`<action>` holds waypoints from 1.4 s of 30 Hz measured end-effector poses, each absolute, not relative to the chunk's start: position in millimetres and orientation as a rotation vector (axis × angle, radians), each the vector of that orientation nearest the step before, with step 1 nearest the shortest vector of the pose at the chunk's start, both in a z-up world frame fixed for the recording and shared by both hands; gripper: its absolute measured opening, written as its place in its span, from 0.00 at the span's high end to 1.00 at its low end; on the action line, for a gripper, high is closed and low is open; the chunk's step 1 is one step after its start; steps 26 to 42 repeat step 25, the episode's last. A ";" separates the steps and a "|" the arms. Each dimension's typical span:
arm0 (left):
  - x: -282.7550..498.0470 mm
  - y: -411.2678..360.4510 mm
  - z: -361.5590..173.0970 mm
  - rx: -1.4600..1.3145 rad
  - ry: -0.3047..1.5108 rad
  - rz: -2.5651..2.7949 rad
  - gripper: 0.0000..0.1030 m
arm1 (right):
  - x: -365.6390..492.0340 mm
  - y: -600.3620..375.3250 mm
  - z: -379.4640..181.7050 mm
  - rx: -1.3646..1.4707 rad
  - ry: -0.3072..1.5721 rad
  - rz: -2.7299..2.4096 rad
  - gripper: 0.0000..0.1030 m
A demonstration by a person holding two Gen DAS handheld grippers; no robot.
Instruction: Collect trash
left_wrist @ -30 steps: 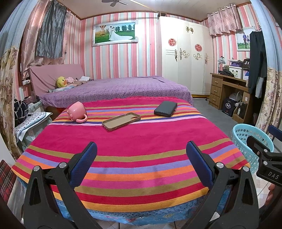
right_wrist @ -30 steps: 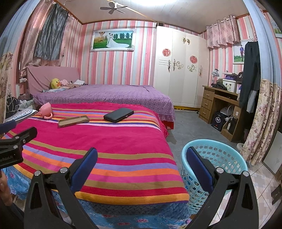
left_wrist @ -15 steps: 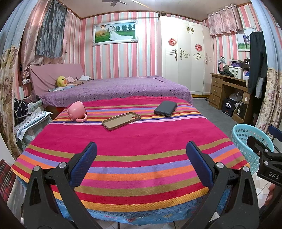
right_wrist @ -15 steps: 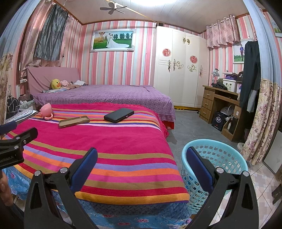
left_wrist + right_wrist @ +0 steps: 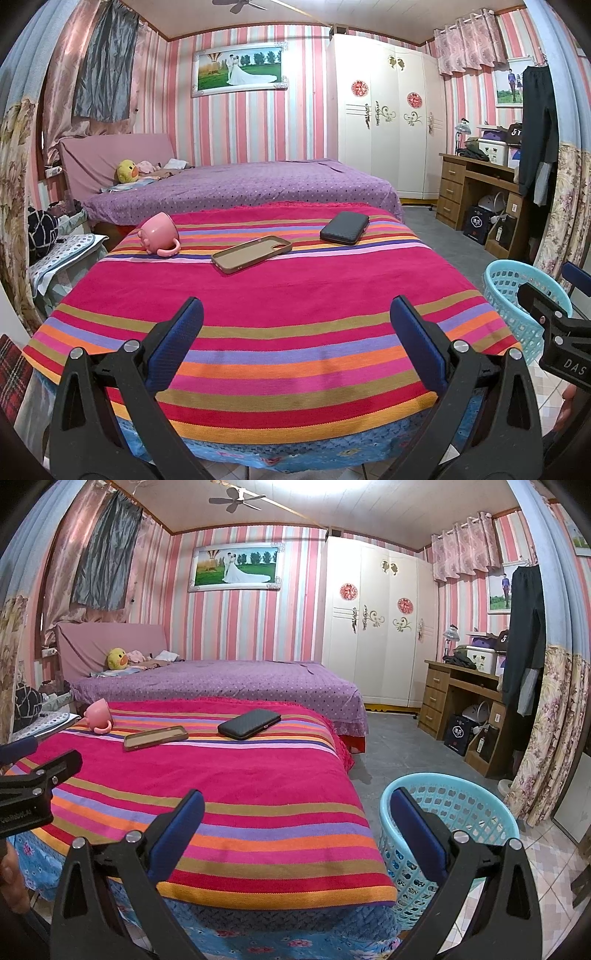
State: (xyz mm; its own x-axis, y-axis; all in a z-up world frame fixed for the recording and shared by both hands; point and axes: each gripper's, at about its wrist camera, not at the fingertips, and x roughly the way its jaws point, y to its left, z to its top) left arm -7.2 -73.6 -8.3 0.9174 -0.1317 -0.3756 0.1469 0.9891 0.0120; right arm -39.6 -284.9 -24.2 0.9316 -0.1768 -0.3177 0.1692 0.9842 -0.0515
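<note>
- Left gripper (image 5: pixel 295 343) spread wide, holding nothing, above striped cloth (image 5: pixel 280 295).
- Right gripper (image 5: pixel 297 827) likewise spread, empty, beside blue basket (image 5: pixel 480 794).
- Far off: pink mug (image 5: pixel 159 233), phone case (image 5: pixel 252 254), black wallet (image 5: pixel 344 228).

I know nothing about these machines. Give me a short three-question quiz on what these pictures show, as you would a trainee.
1. True or false: the left tongs and right tongs both grip something.
2. Which lies nearest the pink mug? A) phone case B) black wallet C) blue basket
3. Fill in: the basket stands on the ____, right of the striped table.

Key: 1 false, both are open and empty; 2 A; 3 floor.
</note>
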 end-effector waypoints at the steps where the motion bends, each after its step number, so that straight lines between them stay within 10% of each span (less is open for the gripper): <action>1: -7.2 -73.7 -8.3 0.040 0.383 -0.143 0.05 | -39.5 -285.4 -24.0 -0.021 0.328 -0.176 0.04; 42: -10.7 -70.9 -5.0 0.024 0.380 -0.153 0.05 | -41.5 -294.5 -22.3 -0.023 0.307 -0.193 0.04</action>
